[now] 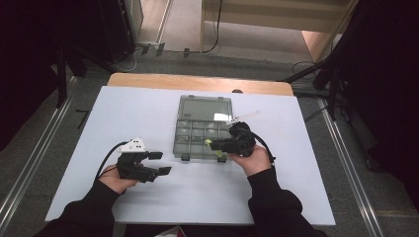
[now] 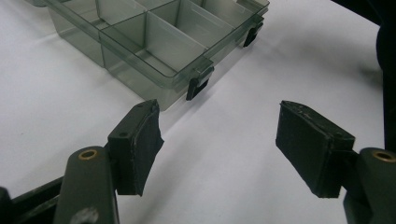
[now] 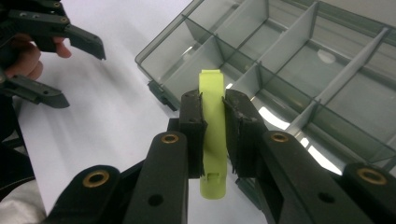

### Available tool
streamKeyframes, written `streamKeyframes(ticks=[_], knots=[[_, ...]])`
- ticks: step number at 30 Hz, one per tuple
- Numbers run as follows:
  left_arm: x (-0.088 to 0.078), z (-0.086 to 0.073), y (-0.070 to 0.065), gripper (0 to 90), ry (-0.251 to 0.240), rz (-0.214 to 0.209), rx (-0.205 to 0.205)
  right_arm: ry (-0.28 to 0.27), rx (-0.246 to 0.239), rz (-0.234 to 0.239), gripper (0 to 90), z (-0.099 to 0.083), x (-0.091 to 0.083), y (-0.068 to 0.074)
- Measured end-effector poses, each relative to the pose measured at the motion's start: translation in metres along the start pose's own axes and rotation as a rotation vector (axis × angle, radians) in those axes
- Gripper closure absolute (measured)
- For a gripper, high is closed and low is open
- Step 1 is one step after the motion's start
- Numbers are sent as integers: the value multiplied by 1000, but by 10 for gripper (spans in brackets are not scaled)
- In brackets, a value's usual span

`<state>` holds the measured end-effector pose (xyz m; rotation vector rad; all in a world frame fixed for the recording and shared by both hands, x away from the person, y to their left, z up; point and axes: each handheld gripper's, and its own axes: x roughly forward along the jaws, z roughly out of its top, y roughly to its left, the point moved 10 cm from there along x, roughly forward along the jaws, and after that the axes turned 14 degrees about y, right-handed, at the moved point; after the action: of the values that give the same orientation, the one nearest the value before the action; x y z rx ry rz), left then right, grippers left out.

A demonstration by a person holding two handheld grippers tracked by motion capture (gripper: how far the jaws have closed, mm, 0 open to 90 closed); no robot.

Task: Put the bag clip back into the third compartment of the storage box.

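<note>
A clear grey compartment box [image 1: 202, 129] lies open in the middle of the white table, its lid folded back. My right gripper [image 1: 211, 144] hovers at the box's near right corner, shut on a yellow-green plastic clip [image 3: 212, 126] that stands upright between the pads. Divided compartments of the box [image 3: 299, 60] lie just beyond the clip. My left gripper [image 1: 159, 163] rests low at the left of the box, open, with nothing between its pads [image 2: 140, 144]. Ahead of the left jaws sits the box's front wall with its black latches [image 2: 198, 86].
The white table top [image 1: 148, 197] spreads wide around the box. A wooden edge [image 1: 197, 81] runs along its far side. A small white strip [image 1: 244, 117] lies by the box's right side. Dark stands and cables line the floor beyond.
</note>
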<state>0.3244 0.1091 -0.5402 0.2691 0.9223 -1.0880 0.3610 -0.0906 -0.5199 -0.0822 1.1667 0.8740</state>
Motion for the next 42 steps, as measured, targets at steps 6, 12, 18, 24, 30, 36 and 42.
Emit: streamKeyframes(ticks=[6, 12, 18, 24, 30, 36, 42], knots=[[0, 0, -1, 300, 2, -2, 0, 3, 26, -7, 794, 5, 0, -6], [0, 0, 0, 301, 0, -4, 0, 1, 25, -26, 794, 12, -1, -9], [0, 0, -1, 301, -2, -10, -4, -3, 28, -28, 794, 19, -2, -12], [-1, 0, -1, 301, -9, -8, -5, -7, 46, -28, 794, 25, -2, -17], [-1, 0, 0, 300, -14, -7, -9, -6, 54, -38, 794, 29, 0, -22], [-2, -1, 0, 300, -19, 0, -16, -7, 67, -45, 794, 33, 4, -29], [-2, -4, -3, 301, -20, 0, -18, -5, 97, -58, 791, 38, 10, -39]])
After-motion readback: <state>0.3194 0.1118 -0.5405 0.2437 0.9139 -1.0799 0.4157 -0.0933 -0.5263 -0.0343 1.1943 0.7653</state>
